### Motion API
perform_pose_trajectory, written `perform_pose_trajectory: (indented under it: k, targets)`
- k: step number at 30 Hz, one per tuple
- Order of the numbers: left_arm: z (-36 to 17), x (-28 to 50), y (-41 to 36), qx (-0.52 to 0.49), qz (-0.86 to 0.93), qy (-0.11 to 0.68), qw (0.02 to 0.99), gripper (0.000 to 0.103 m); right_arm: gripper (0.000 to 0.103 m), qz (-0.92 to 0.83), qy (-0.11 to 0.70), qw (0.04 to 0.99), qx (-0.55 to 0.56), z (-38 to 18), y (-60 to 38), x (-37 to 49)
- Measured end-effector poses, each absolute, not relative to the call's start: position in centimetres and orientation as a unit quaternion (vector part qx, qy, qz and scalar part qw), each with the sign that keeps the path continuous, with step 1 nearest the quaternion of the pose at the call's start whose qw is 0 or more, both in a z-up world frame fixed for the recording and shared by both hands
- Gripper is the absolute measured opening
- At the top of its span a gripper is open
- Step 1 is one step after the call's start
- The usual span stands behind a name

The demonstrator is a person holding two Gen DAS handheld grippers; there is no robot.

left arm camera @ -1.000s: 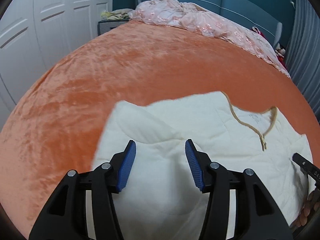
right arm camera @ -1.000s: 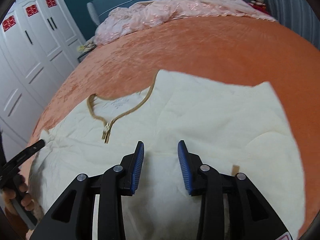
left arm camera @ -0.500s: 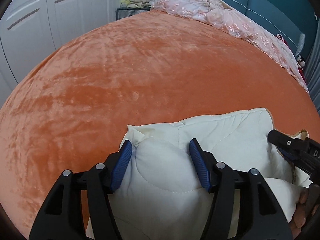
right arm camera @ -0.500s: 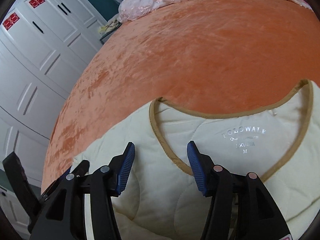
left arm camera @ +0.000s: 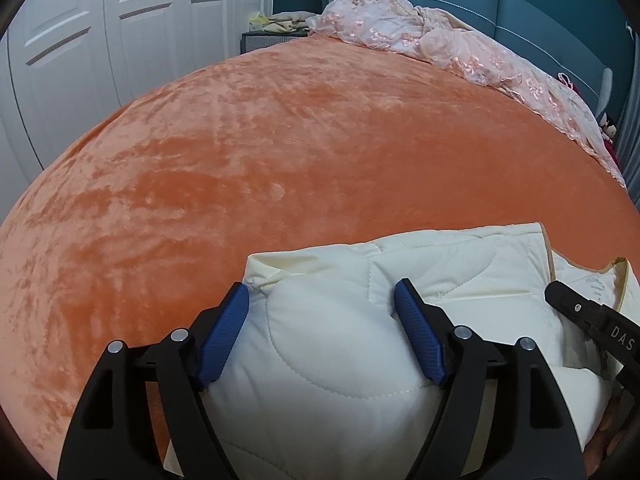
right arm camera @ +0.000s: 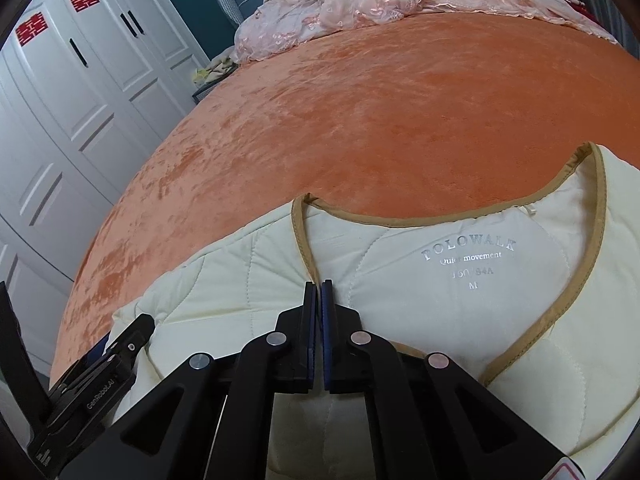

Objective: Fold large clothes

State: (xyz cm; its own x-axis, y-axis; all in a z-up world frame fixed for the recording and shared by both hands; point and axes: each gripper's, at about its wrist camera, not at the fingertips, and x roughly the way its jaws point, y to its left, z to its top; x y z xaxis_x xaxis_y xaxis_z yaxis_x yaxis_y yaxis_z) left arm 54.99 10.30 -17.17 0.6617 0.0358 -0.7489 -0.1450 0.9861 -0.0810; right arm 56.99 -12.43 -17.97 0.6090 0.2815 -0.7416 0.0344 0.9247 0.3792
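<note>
The cream quilted jacket with tan trim [right arm camera: 460, 280] lies on the orange velvet bed [left arm camera: 300, 152]. The right claw [right arm camera: 319, 286] is pinched closed at the jacket's tan neckline edge, seemingly gripping it, though the contact is hidden. The left claw [left arm camera: 322, 300] gapes wide, straddling a puffed fold of the jacket.

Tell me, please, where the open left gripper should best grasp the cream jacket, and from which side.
Probably the puffed shoulder corner of the cream jacket, approached from the near edge: the left gripper already straddles that bulge with jaws open, and the fold rises off the orange bedspread.
</note>
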Motion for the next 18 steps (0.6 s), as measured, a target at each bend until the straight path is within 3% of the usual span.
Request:
perform_pose_trajectory:
  k: [9,12,18]
  targets:
    - [-17.4,55.3,9.9,-0.046,0.068,0.415,0.906,0.078,0.001,0.048,0.415,0.885,0.206,-17.2,-13.6,56.3]
    - [-16.7,55.7,9.8,-0.034,0.083,0.435,0.896,0.083,0.004,-0.018,0.372,0.893,0.253,-14.7,-18.3,53.9]
    - [-10.1,52.9,5.3,-0.006,0.021,0.395,0.918,0.080,0.014,-0.076,0.357,0.884,0.293,-12.0,-31.0,48.8]
